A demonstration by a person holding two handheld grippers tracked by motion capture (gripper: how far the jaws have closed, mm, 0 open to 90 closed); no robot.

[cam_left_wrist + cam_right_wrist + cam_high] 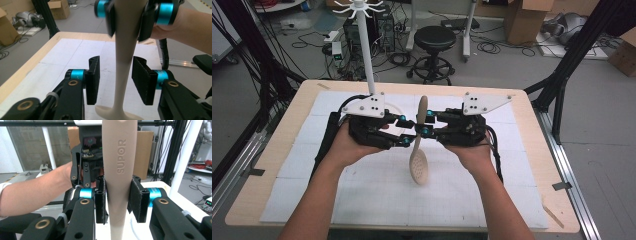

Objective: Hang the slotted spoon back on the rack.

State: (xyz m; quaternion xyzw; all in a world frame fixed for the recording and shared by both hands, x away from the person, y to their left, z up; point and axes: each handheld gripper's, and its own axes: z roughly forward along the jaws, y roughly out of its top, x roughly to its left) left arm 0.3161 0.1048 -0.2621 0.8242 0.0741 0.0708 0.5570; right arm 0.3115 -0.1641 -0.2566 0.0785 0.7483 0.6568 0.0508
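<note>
A beige slotted spoon [418, 167] stands nearly upright over the white mat, bowl down, handle [119, 157] marked SUPOR. My right gripper [426, 123] is shut on the handle; in the right gripper view both pads [136, 200] press against it. My left gripper [407, 131] faces it from the other side, a little lower on the handle. Its jaws are open around the handle [123, 65], with a gap on each side. In the left gripper view the right gripper [130, 15] clamps the handle higher up.
A white pole stand [367, 55] with hooks on top rises from the mat at the back left, just behind my left gripper. The wooden table [539, 135] carries the white gridded mat [377, 200]. A black stool [434, 37] and cardboard boxes stand on the floor beyond.
</note>
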